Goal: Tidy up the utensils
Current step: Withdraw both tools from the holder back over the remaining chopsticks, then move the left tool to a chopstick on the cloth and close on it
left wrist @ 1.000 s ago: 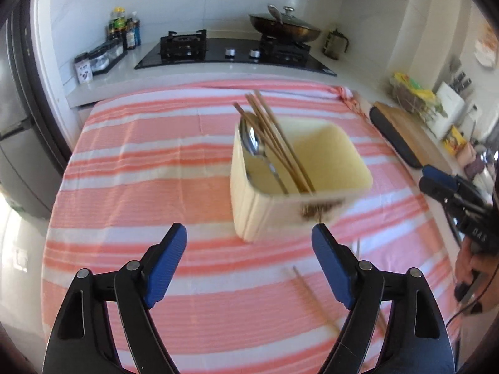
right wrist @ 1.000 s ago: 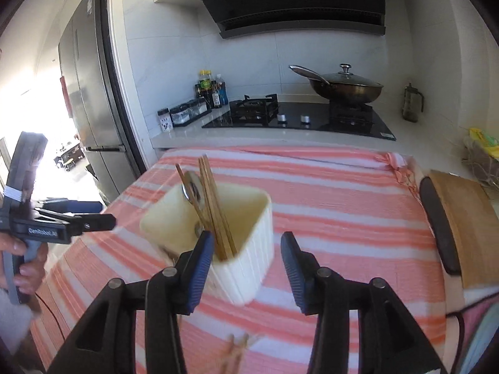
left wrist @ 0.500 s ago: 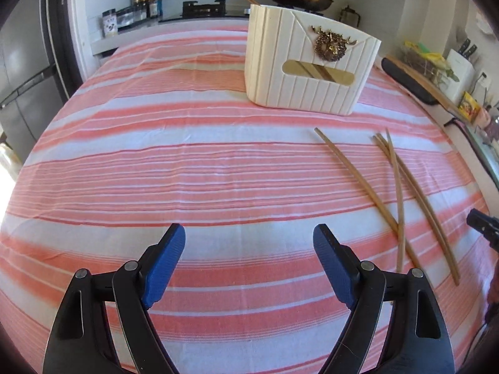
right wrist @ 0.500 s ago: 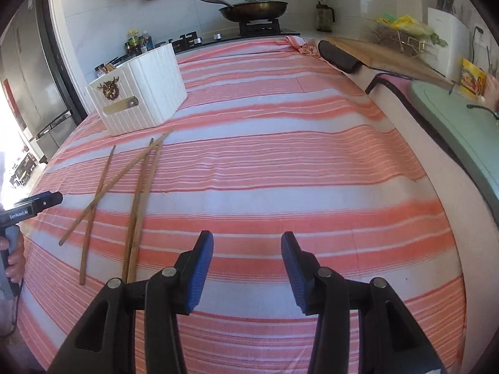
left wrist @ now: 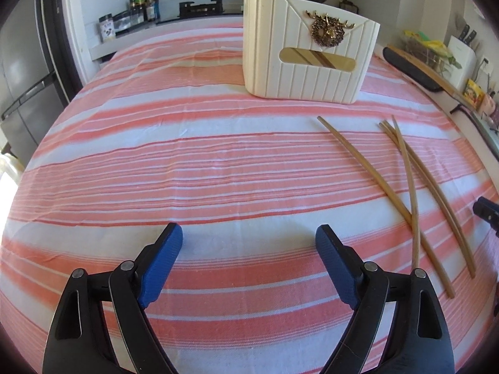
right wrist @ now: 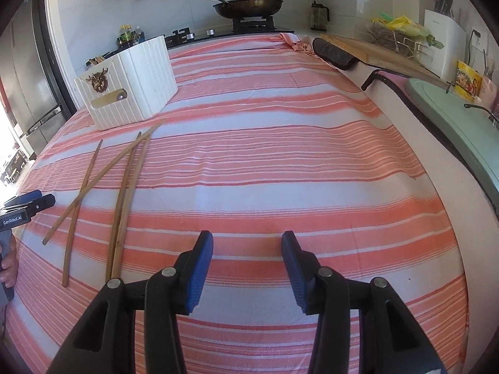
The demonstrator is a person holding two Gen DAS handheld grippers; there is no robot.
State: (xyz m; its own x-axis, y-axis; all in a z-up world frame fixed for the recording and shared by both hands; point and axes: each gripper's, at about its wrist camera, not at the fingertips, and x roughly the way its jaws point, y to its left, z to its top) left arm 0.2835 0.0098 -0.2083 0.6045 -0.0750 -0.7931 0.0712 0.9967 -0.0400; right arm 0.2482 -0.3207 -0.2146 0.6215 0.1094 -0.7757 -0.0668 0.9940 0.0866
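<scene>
A white ribbed utensil caddy point(left wrist: 299, 62) with a gold deer emblem stands on the striped cloth; chopstick tips stick out of its top, and it is also seen in the right wrist view point(right wrist: 131, 93). Several loose wooden chopsticks point(left wrist: 363, 159) lie on the cloth in front of the caddy, to the right of my left gripper point(left wrist: 248, 230). Its jaws are opening, with nothing between them. In the right wrist view the chopsticks point(right wrist: 126, 187) lie left of my right gripper point(right wrist: 247, 237), which is open and empty, low over bare cloth.
The pink-and-white striped cloth point(left wrist: 218, 162) covers the table. Behind it are a stove with a lidded wok point(right wrist: 249, 6) and spice bottles point(left wrist: 140, 9). A wooden cutting board point(right wrist: 368, 50), a knife block and a pale green board point(right wrist: 452, 109) line the right side. A fridge stands left.
Both grippers came down from above the caddy to low over the near part of the cloth. The caddy now stands farther ahead, and the loose chopsticks have come into view.
</scene>
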